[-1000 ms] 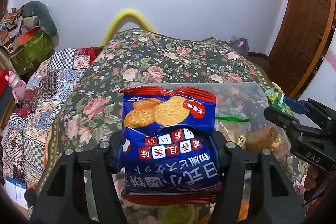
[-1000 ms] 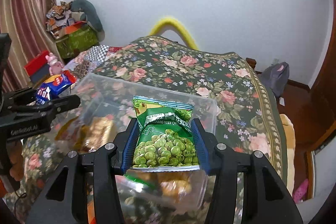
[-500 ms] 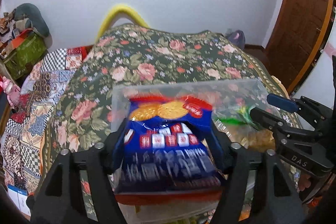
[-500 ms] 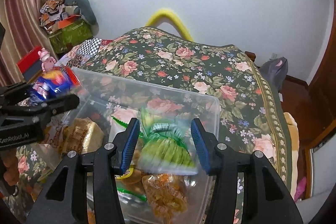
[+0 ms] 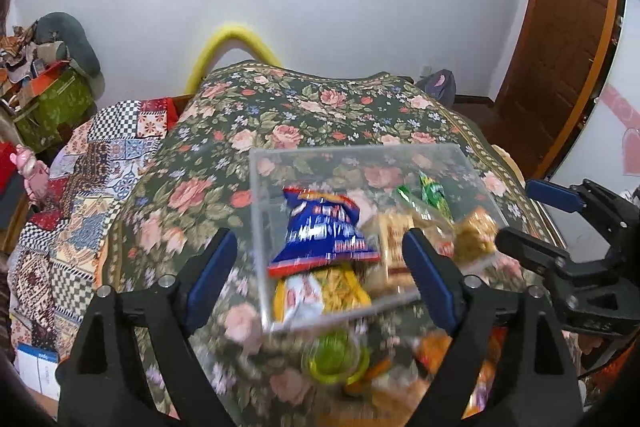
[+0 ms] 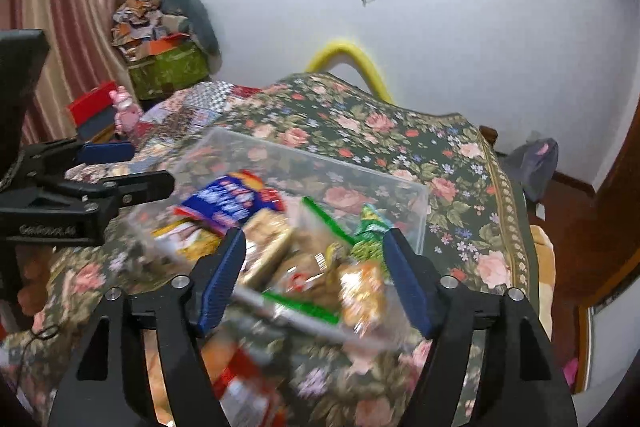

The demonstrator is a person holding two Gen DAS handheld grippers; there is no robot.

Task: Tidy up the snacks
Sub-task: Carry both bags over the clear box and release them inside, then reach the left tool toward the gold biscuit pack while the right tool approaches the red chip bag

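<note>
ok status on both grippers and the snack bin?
Left gripper open, empty, jaws just opened. Right gripper open, empty, same. Blue cracker bag and green pea packet in the clear bin. Loose snacks remain outside; path clear.

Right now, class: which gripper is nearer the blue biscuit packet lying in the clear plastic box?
Left. The left gripper is open right above the blue biscuit packet; the right gripper, also open, is over the green pea packet at the box's other end.

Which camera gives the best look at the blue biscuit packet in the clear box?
The left wrist view: the blue biscuit packet lies near its centre, between the open left tool. The right wrist view shows it smaller, blurred, off to the left.
</note>
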